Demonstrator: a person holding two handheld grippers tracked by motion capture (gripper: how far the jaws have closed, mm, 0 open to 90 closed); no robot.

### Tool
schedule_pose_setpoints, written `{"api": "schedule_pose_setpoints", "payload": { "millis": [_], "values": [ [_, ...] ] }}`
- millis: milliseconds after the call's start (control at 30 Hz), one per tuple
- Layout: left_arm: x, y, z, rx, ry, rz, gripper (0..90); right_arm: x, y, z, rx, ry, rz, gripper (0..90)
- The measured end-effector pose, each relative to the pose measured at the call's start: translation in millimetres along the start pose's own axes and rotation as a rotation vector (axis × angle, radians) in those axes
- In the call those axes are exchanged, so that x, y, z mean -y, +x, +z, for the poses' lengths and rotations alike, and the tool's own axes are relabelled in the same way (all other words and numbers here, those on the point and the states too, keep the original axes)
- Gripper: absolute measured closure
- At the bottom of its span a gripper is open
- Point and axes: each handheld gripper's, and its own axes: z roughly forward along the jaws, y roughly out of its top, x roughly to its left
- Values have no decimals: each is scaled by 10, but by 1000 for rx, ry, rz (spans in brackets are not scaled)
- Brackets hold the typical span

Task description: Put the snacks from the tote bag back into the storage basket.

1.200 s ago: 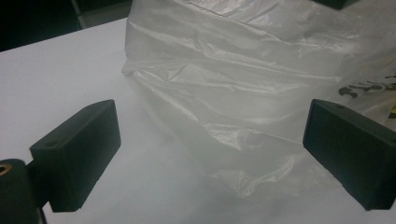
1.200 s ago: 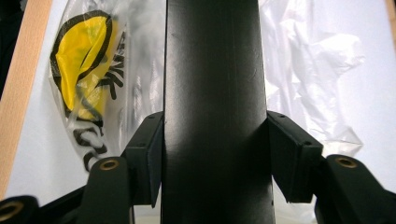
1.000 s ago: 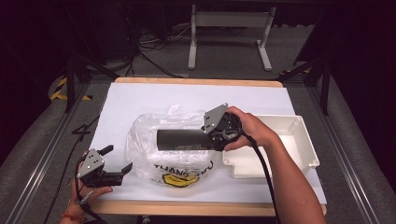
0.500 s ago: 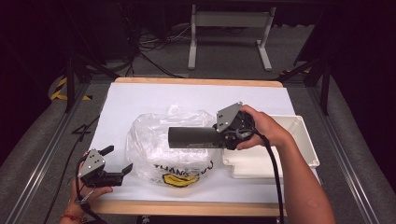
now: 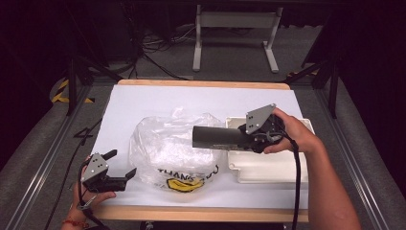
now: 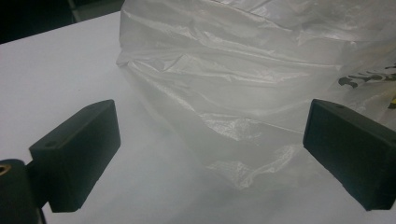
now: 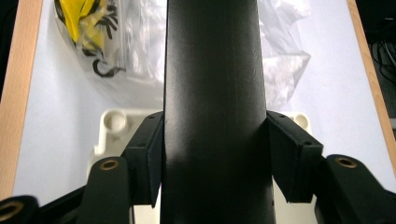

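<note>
A clear plastic bag (image 5: 172,148) with a yellow smiley and black print lies crumpled in the middle of the white table; it also shows as bag (image 6: 243,79) and bag (image 7: 116,42). My right gripper (image 5: 244,139) is shut on a dark grey cylinder (image 5: 218,138), held level above the bag's right edge and the white tray (image 5: 292,167); the cylinder (image 7: 212,107) sits clamped between both jaws. My left gripper (image 5: 122,165) stands open near the table's front left corner, its jaws just short of the bag's left edge with nothing between them.
The white foam tray (image 7: 112,123) lies at the right of the table, under the right hand. The table's wooden front edge (image 5: 201,213) runs close behind the left gripper. Metal rails flank the table, and a stand's legs (image 5: 234,43) rise beyond it.
My right gripper has carried the cylinder to the right, from over the bag toward the tray. The left gripper has stayed where it was, open.
</note>
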Motion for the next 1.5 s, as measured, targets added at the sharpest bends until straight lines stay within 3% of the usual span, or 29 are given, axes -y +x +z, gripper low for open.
{"api": "schedule_pose_setpoints", "payload": {
  "millis": [433,1000,1500],
  "values": [
    [-5,-5,3,-4,3,5,48,338,23,-220,44,25,46,431],
    [-12,-10,4,-7,4,9,48,738,36,-478,64,54,92,431],
    [-7,-12,5,-5,7,6,47,1005,28,-461,31,84,127,431]
  ]
}}
